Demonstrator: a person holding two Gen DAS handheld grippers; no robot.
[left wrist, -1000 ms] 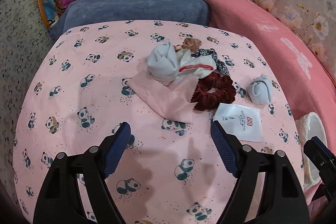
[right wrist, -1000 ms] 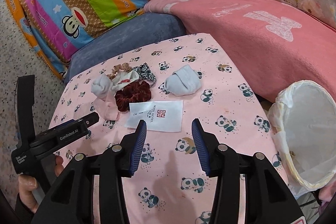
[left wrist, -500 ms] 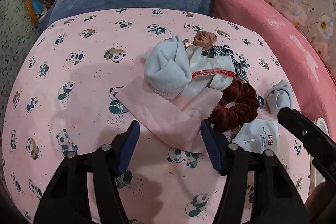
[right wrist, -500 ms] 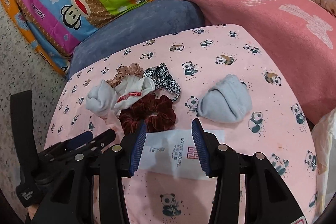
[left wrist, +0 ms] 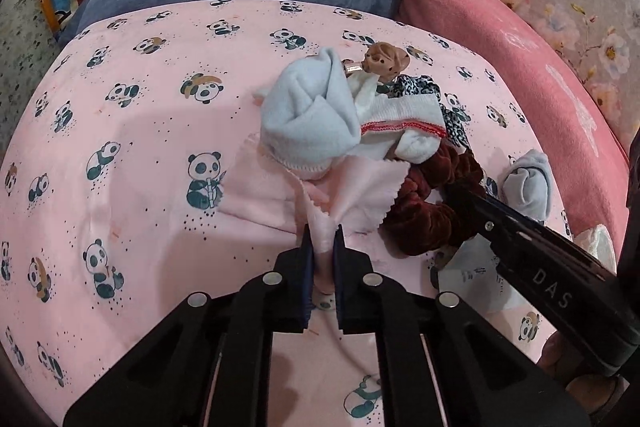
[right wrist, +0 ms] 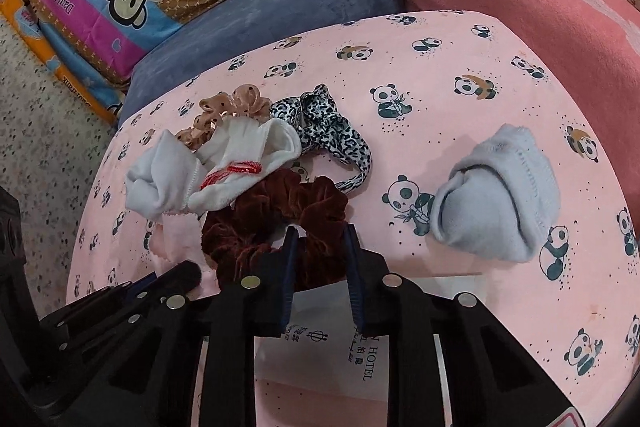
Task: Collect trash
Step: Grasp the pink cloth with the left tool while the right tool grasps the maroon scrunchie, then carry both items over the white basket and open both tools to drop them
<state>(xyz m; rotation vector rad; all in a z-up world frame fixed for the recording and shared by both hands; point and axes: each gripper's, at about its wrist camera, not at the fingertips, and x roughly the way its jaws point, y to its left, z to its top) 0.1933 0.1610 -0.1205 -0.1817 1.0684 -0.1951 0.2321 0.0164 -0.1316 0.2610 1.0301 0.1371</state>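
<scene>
Both grippers have dropped toward the clutter on the panda-print bench (left wrist: 132, 155) and have just been closing. The left gripper (left wrist: 321, 233) stood wide over bare print a second ago; now it is clamped on a fold of the pink cloth (left wrist: 360, 195), which bunches up between the pads at 6 o'clock in the left view. That item looks secured and ready to lift, if the cloth counts as trash.

The right gripper (right wrist: 319, 233) has swung in from farther back and narrowed. Its jaws now stand partly open, straddling the near rim of the maroon scrunchie (right wrist: 272, 223) with the white hotel packet (right wrist: 340, 343) lying beneath them, at 6 o'clock in the right view. Whether the pads already press on packet or scrunchie I cannot tell. The packet seems the likelier trash, so the risk is catching the scrunchie with it.

Untouched so far: the white sock (right wrist: 236, 163) at 10 o'clock of the scrunchie, the leopard band (right wrist: 332, 131) at 12, and the rolled grey sock (right wrist: 496, 187) off at 3 o'clock. No bin shows in either view now.
</scene>
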